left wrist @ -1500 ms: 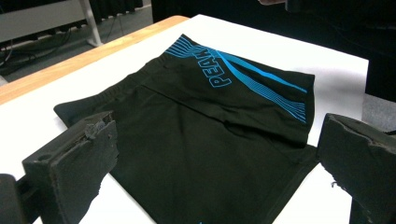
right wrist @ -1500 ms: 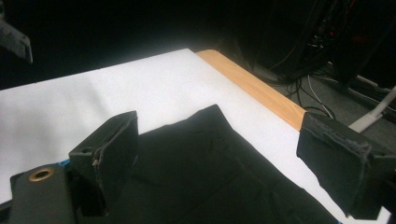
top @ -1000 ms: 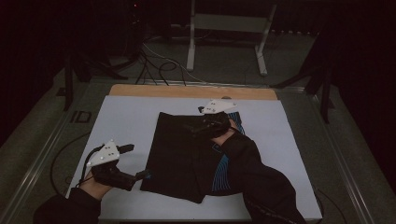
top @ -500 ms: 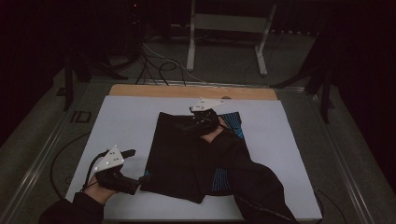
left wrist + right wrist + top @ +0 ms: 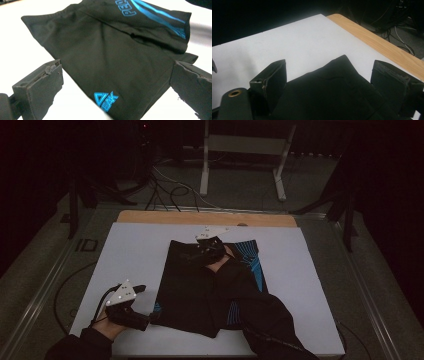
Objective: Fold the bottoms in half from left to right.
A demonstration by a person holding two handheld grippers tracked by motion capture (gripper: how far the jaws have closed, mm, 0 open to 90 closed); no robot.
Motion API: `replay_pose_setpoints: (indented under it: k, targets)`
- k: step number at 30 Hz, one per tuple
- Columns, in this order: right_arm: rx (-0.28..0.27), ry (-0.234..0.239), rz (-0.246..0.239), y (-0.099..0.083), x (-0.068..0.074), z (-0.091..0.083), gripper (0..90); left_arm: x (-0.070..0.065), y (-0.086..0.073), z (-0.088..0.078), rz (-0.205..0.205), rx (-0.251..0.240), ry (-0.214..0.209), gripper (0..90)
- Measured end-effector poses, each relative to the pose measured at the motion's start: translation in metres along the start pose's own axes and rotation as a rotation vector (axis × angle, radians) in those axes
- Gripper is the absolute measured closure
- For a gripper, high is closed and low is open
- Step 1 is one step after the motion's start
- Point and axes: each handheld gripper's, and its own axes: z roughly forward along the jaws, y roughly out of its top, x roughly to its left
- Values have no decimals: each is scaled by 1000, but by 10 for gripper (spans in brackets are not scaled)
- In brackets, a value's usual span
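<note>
Your right gripper (image 5: 196,251) gapes wide over the black, blue-striped fabric shorts' (image 5: 200,290) far corner; your left gripper (image 5: 142,306), apparently clear of their near hem, also gapes.

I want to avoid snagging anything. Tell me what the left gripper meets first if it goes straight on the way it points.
The left gripper, open, would probably first meet the near corner of the black shorts, by the blue logo; depth is unclear.

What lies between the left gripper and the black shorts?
Bare white table, seen in the high view, between the left gripper and the shorts.
</note>
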Motion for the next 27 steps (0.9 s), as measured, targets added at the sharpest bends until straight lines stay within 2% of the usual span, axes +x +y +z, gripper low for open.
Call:
replay_pose_setpoints:
  k: [3, 6, 7, 8, 10, 12, 14, 16, 19, 21, 25, 27]
  targets:
    - [3, 6, -2, 1, 1, 5, 133, 4, -3, 2, -23, 21, -5, 1]
    - [6, 9, -3, 2, 3, 10, 133, 8, -6, 3, -96, 48, -48, 1]
    - [6, 10, -7, 2, 4, 12, 133, 8, -6, 3, -96, 48, -48, 1]
    - [4, 13, -1, 3, 4, 13, 133, 8, -7, 4, -102, 71, -58, 1]
    - [4, 16, 0, 3, 5, 17, 134, 8, -8, 6, -95, 93, -61, 1]
    - [7, 20, 4, 3, 5, 20, 134, 7, -10, 7, -72, 116, -46, 2]
    - [10, 22, 2, 3, 6, 24, 134, 7, -11, 8, -65, 125, -54, 2]
    - [16, 24, 8, 3, 6, 28, 134, 4, -14, 10, -31, 164, -83, 15]
    - [19, 27, 10, 3, 6, 35, 134, 1, -16, 13, -1, 209, -102, 45]
    - [25, 29, 16, 3, 6, 38, 134, 0, -17, 14, 11, 223, -94, 79]
    - [31, 38, 15, 3, 7, 44, 134, 2, -19, 16, -9, 241, -98, 132]
    - [35, 38, 14, 3, 8, 46, 134, 2, -21, 17, -3, 256, -98, 152]
